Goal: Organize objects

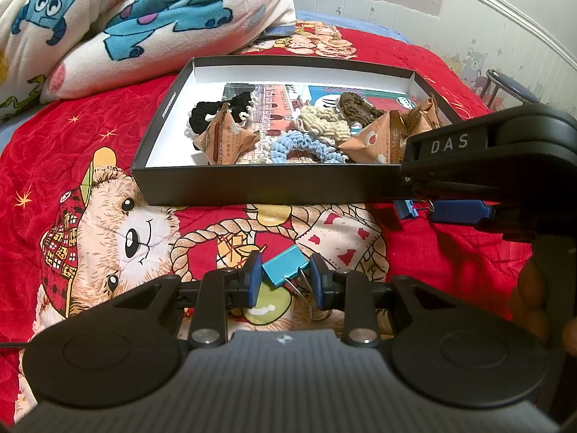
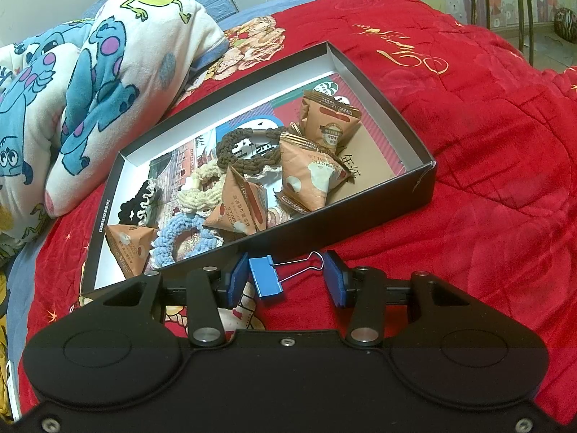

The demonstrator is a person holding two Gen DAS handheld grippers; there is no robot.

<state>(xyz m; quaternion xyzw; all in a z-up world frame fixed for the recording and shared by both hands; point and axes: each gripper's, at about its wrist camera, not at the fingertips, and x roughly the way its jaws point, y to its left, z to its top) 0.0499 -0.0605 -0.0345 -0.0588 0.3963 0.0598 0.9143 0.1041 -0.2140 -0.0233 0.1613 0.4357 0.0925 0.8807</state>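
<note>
Both binder clips lie on the red bed cover just near of the black box [image 2: 425, 176], prob. staged there since the box already holds scrunchies and snack packets. Left tool [image 1: 285, 281]: pads partly spread w/ a light-blue clip [image 1: 279, 270] between them; left pad looks to touch it, can't tell if it's truly pinched. Right tool [image 2: 286, 281]: spread, blue clip [image 2: 265, 276] lying loose in the gap, wire handles toward the right pad. Both tools pitched steeply down at the bed, right one beside the box's near right corner.
</note>
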